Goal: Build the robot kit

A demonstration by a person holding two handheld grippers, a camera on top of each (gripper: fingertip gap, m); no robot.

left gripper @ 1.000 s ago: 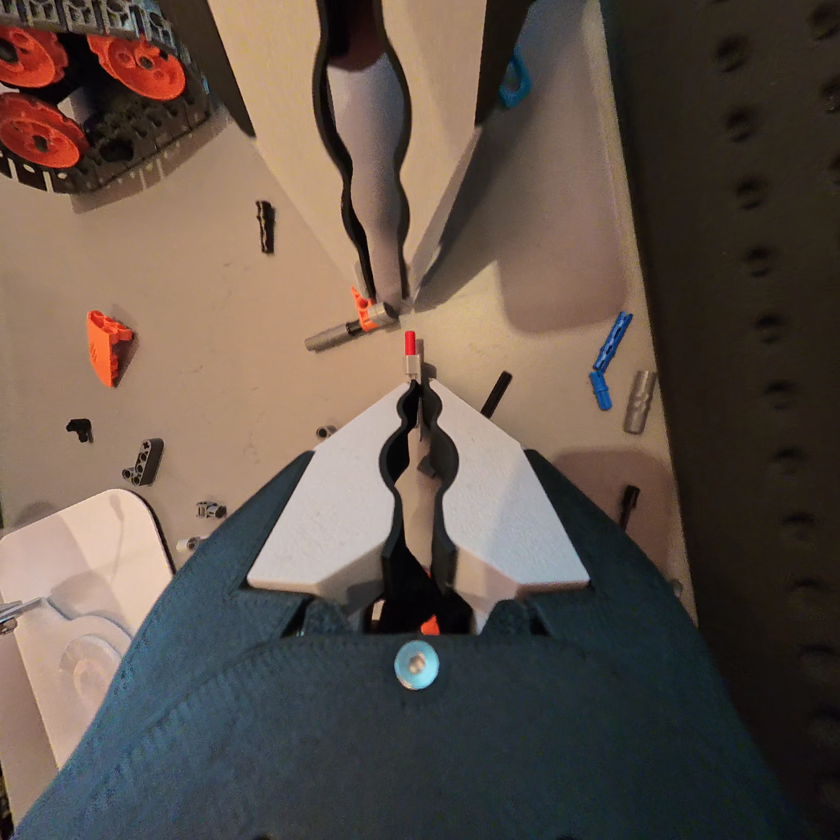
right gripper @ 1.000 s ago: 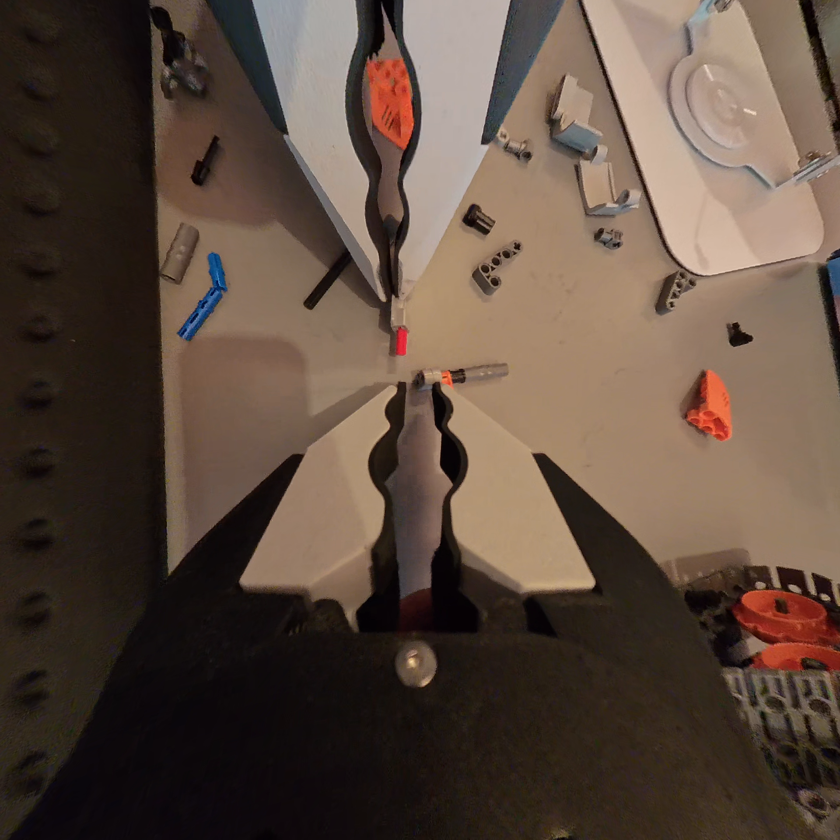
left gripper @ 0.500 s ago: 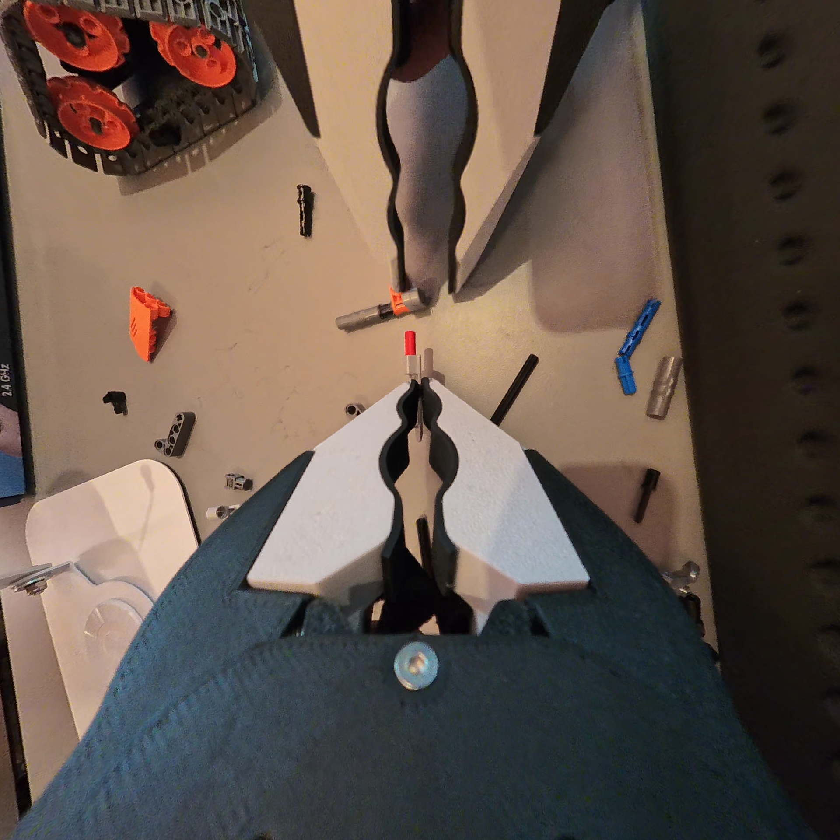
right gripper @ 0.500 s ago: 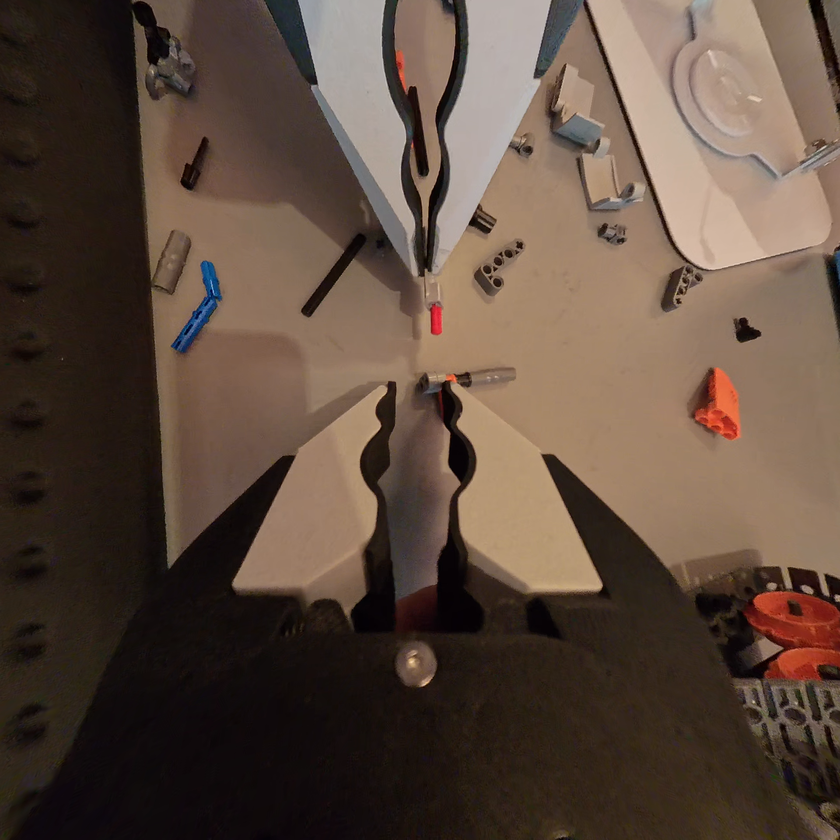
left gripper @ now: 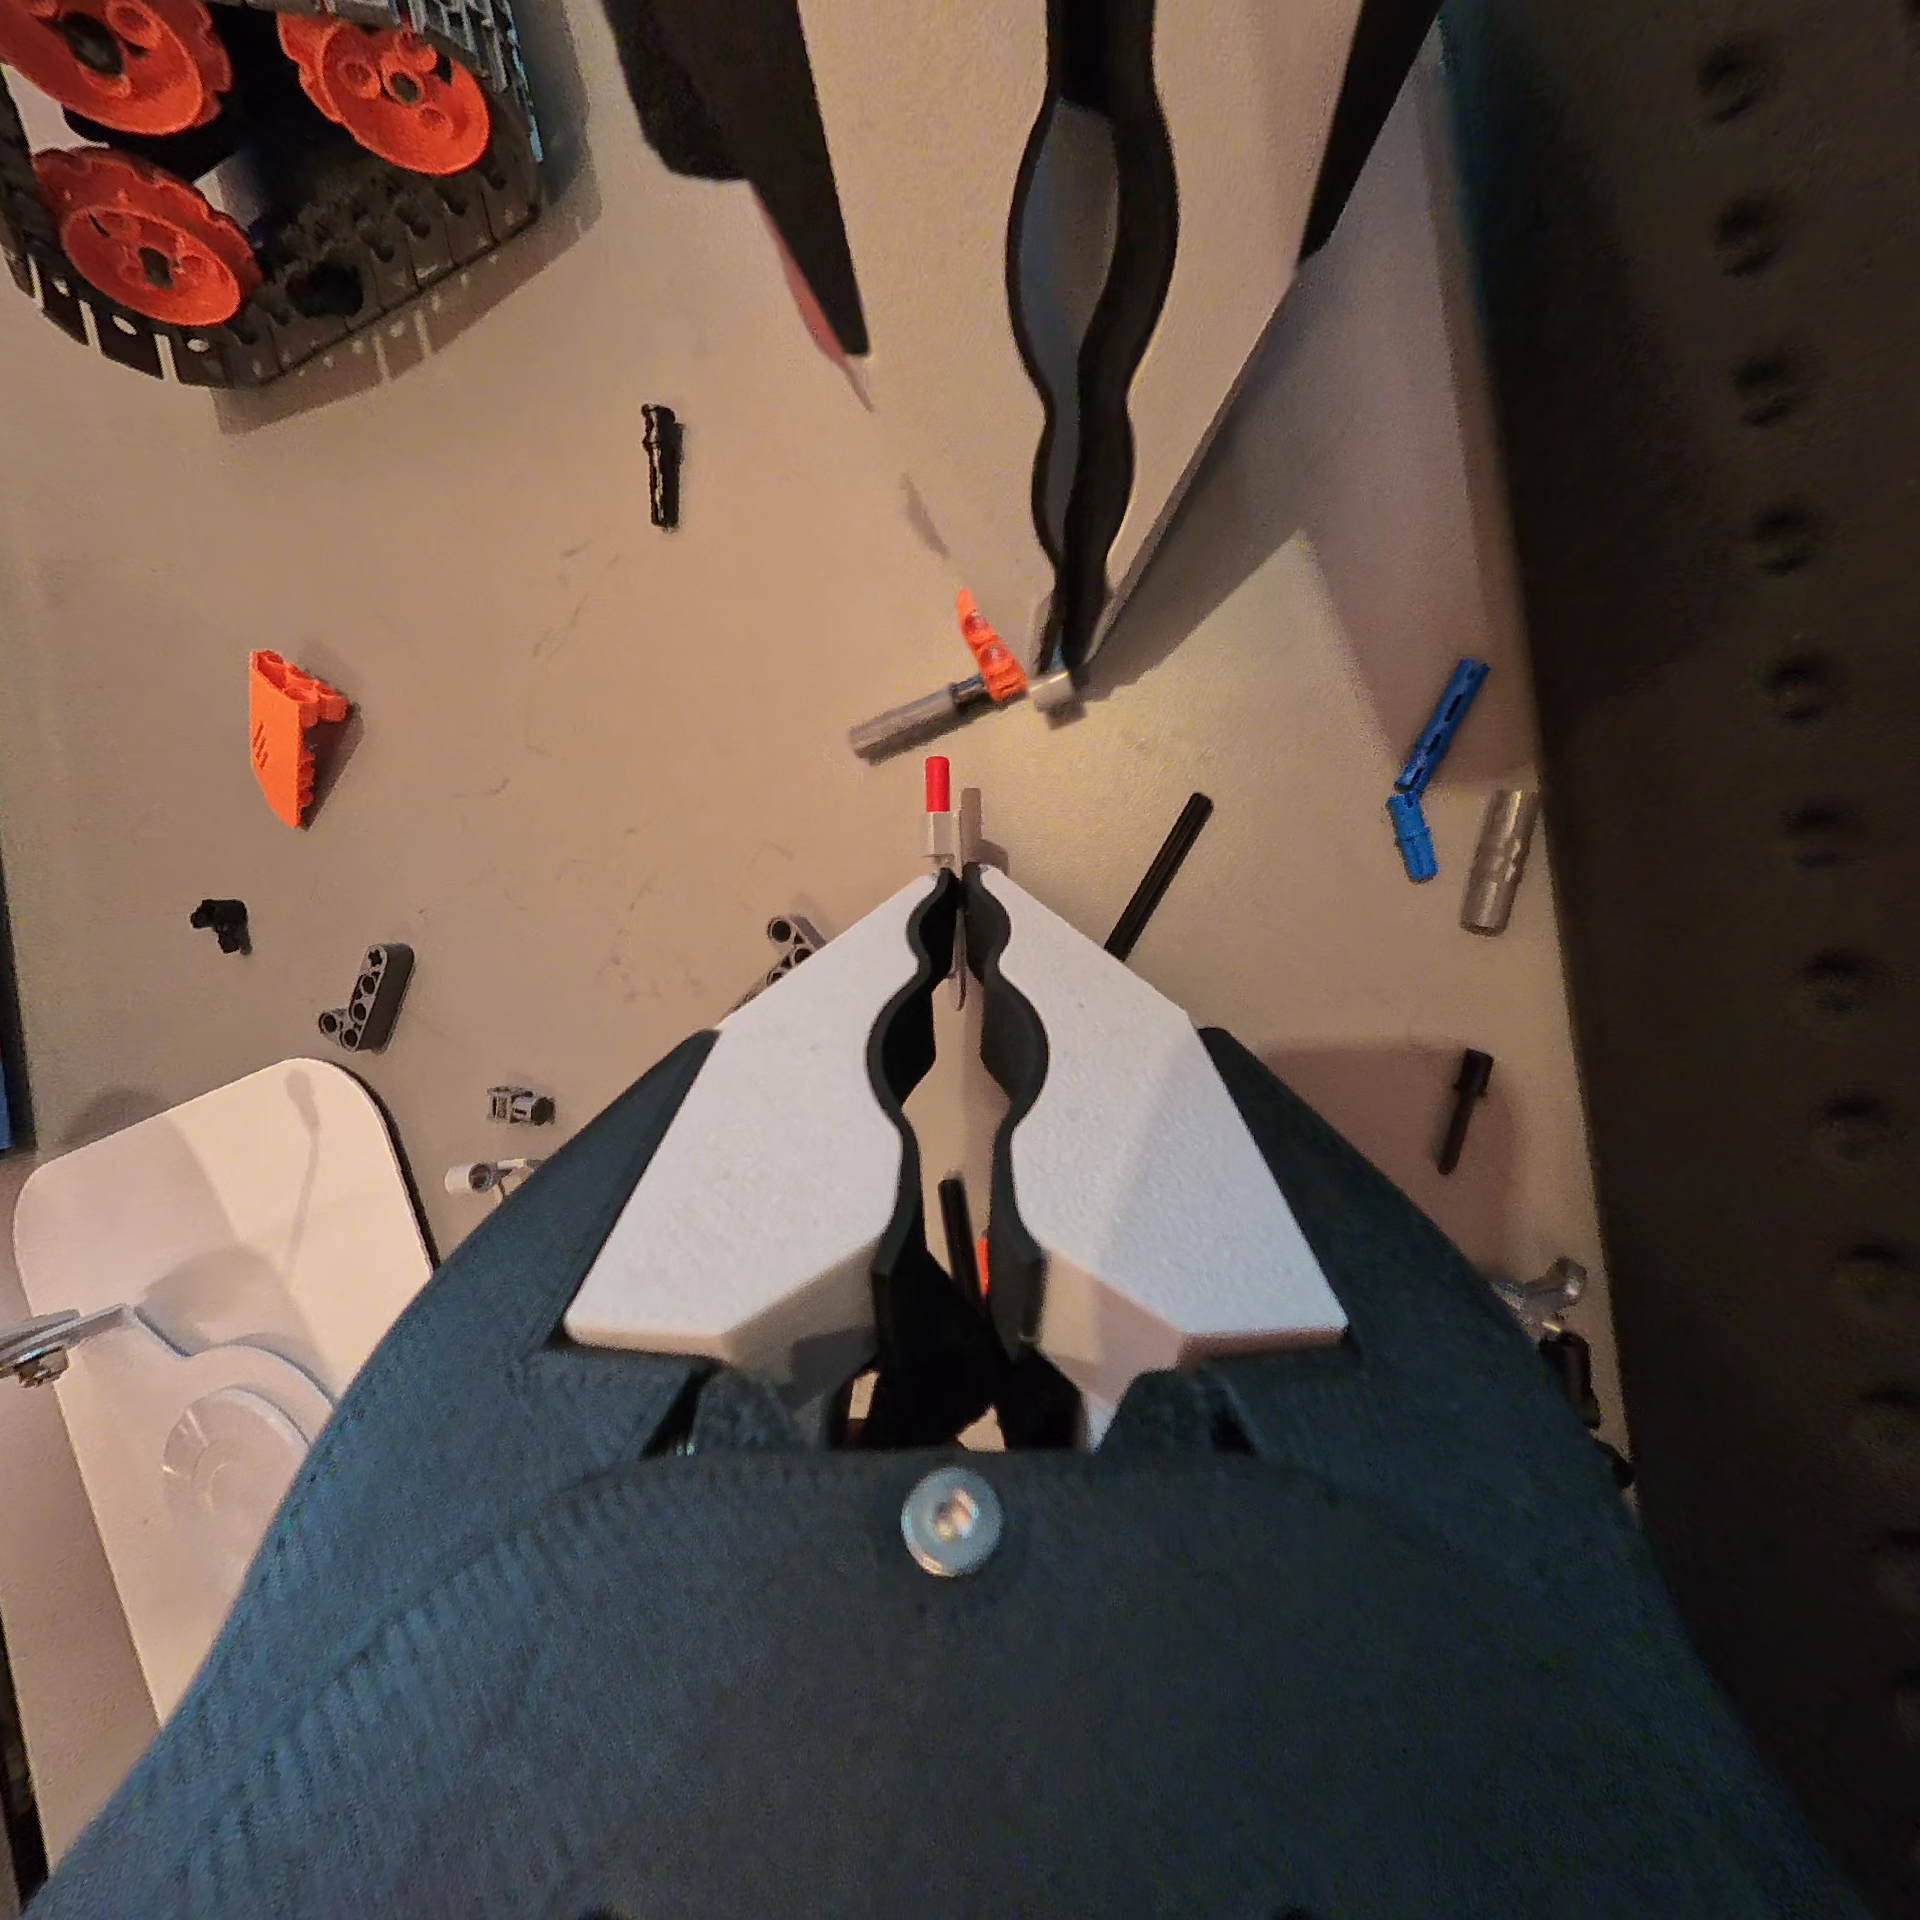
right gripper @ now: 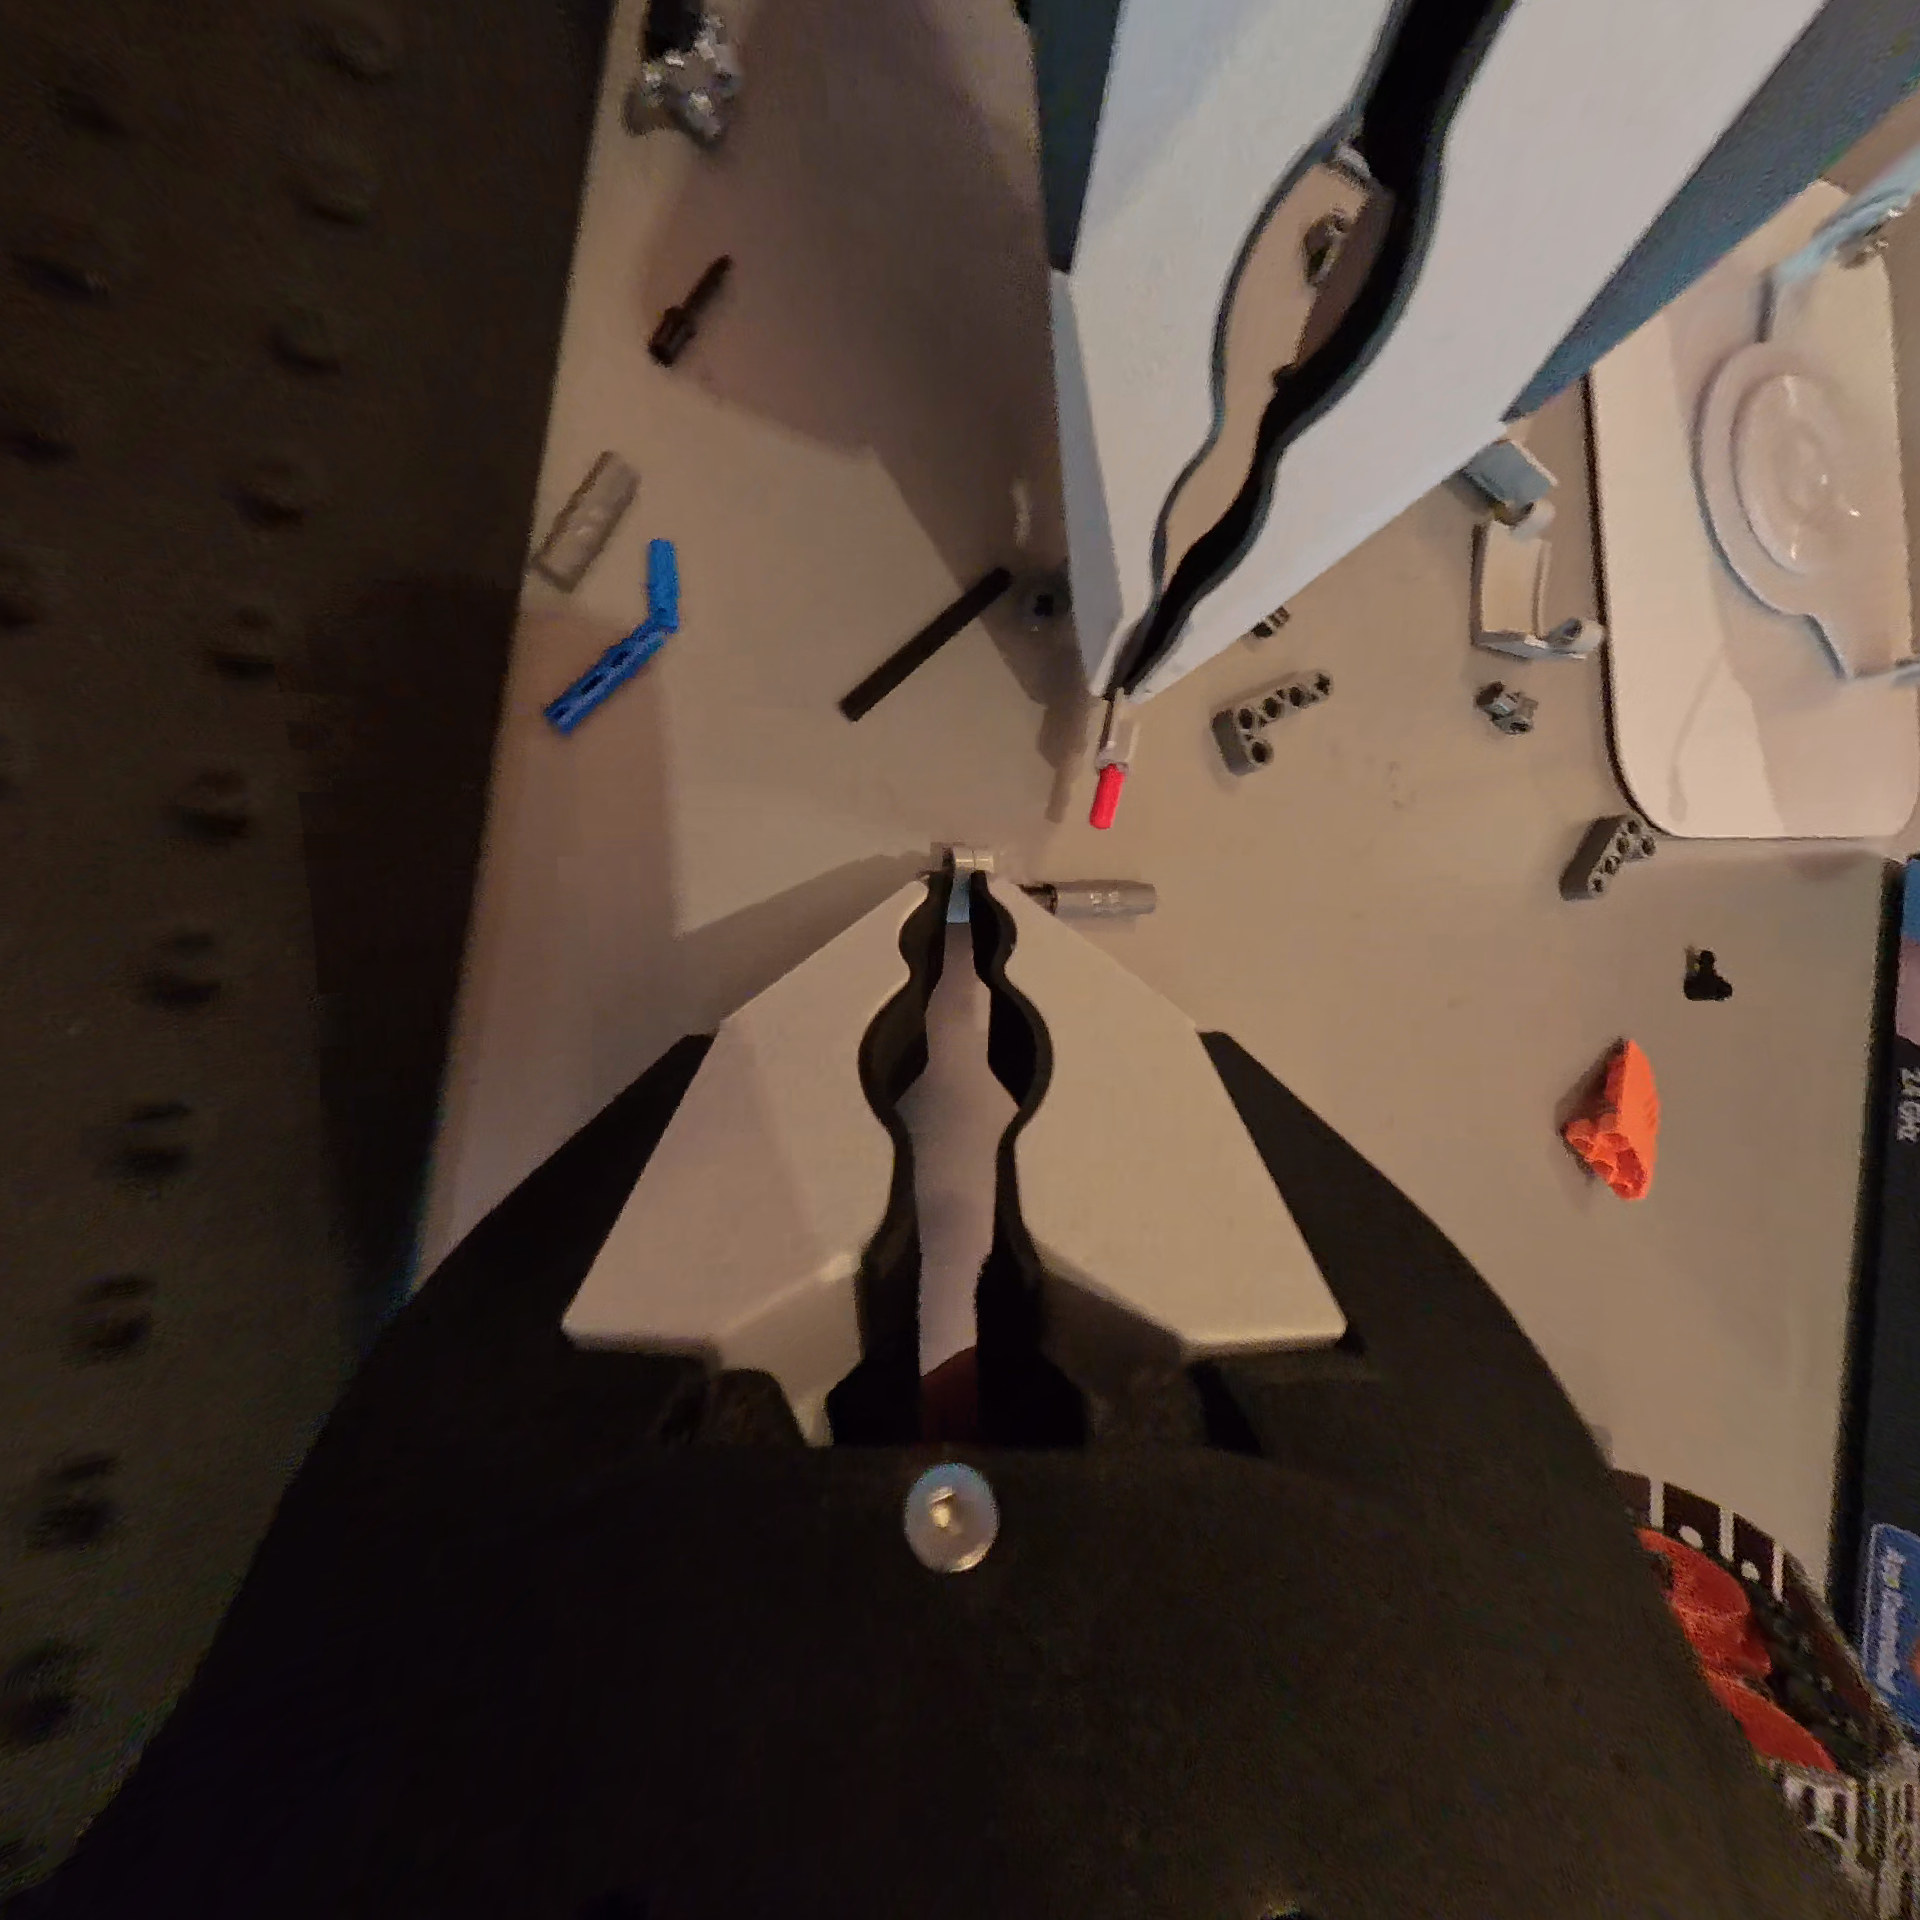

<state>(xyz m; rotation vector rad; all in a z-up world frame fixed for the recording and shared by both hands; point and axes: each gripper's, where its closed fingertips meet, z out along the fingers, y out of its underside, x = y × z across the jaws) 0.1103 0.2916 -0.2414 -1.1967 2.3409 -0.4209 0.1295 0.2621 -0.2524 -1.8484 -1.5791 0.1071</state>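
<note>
Dim warm light, hard shadows, blurred wide-angle edges.

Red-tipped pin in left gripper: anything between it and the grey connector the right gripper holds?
Nothing visible: only bare table shows between the red-tipped pin and grey connector; the grey rod lies beside.

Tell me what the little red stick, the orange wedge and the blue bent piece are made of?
All three look like hard toy plastic. The red stick, held in the left gripper, is smooth and brightly coloured. The orange wedge has moulded round holes and crisp edges. The blue bent piece is thin, with moulded ridges and a matte finish. I cannot be sure from looks alone.
</note>
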